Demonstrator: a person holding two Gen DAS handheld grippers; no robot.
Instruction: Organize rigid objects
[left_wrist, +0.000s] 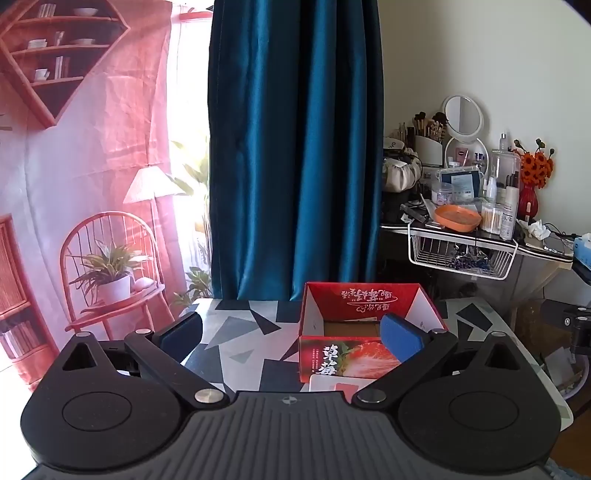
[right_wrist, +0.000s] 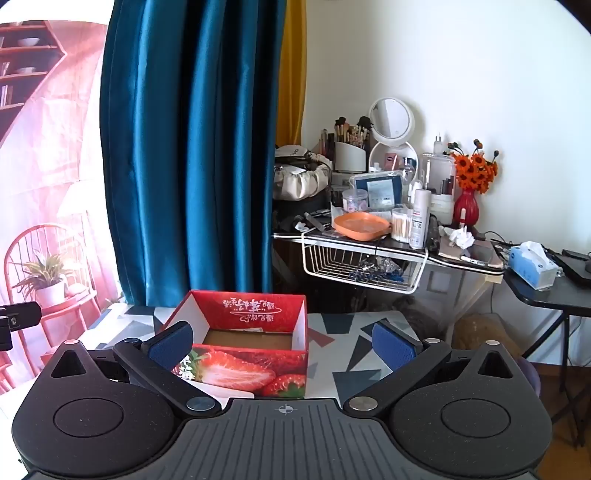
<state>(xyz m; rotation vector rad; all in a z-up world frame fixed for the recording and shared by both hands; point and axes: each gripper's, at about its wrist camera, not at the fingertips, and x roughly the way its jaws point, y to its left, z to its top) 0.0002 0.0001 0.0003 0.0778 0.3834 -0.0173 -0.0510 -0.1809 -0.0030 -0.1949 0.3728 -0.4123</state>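
1. Since both grippers stand spread wide with nothing between the pads, no grasp has begun: the left gripper (left_wrist: 291, 332) and the right gripper (right_wrist: 282, 338) each hang just short of the box (left_wrist: 369, 332), which sits open-topped on the patterned table (left_wrist: 240, 332)
2. At 6 o'clock from the box in the left view, a pale flat card (left_wrist: 332, 384) with a red patch lies on the table against the front wall; whether it is a loose item or a flap I cannot tell
3. Judged by its printed cardboard walls, the box should be light and stiff enough to lift, yet thin walls will buckle under a hard pinch and the glossy print may slip; a hold across one upright wall near a corner, where the fold stiffens it, looks safest
4. Its brown floor looks bare, so little weight is likely inside
5. From the left view the box lies at 1 o'clock, its right pad (left_wrist: 400, 338) overlapping the near right corner; from the right view it lies at 11 o'clock, behind the left pad (right_wrist: 171, 345)
6. Only the right view shows the tissue box (right_wrist: 532, 264) at 3 o'clock; both show the far cluttered vanity (right_wrist: 388, 240) and curtain (left_wrist: 295, 147)
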